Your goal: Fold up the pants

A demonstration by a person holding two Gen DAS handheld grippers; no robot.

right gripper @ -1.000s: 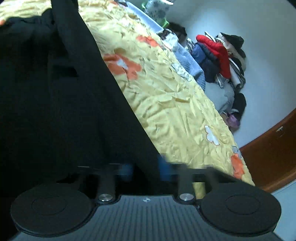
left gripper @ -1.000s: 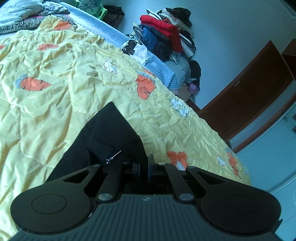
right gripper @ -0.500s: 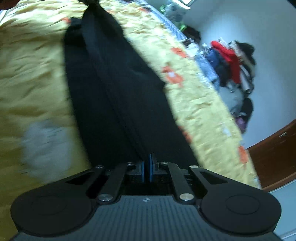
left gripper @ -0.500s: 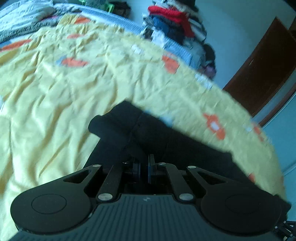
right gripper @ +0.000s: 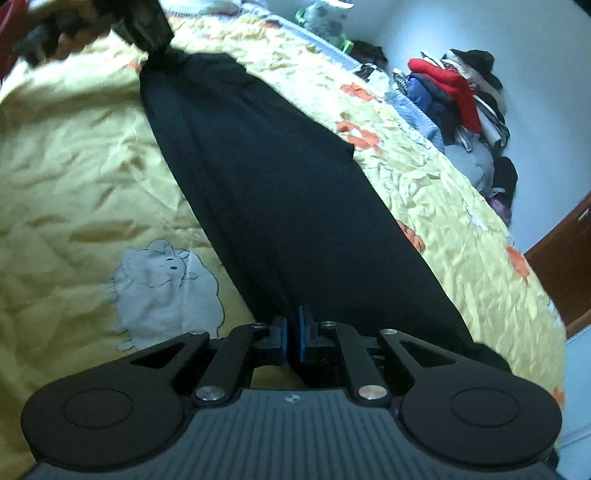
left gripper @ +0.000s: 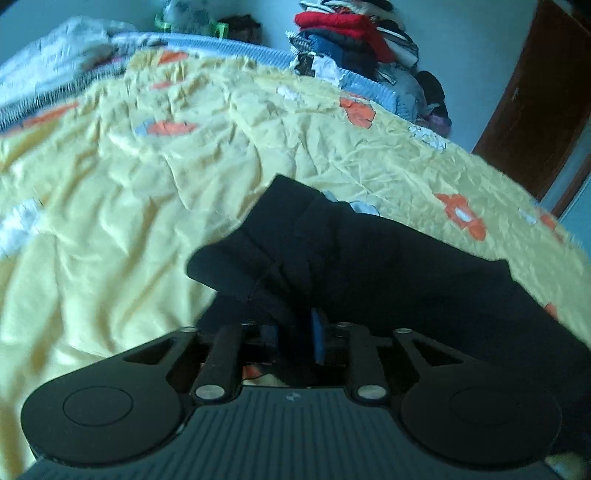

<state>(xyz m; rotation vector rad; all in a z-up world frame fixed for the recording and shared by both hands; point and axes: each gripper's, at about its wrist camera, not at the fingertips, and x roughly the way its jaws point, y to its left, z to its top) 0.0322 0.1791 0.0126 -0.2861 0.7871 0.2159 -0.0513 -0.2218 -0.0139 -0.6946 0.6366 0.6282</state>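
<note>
The black pants (right gripper: 280,206) lie stretched out long on a yellow quilted bedspread (right gripper: 74,177). My right gripper (right gripper: 291,339) is shut on one end of them. The other gripper (right gripper: 144,22) holds the far end, at the top left of the right wrist view. In the left wrist view the pants (left gripper: 369,258) bunch up in front of my left gripper (left gripper: 295,332), whose jaws stand slightly apart with black cloth between them.
A pile of clothes (left gripper: 354,44) with a red garment on top stands past the far edge of the bed, also in the right wrist view (right gripper: 454,96). A brown wooden door (left gripper: 539,96) is at the right. A sheep patch (right gripper: 166,288) decorates the bedspread.
The pants have been drawn out flat and long on the bedspread. The left gripper's jaws have parted a little; the right gripper stays shut on the cloth.
</note>
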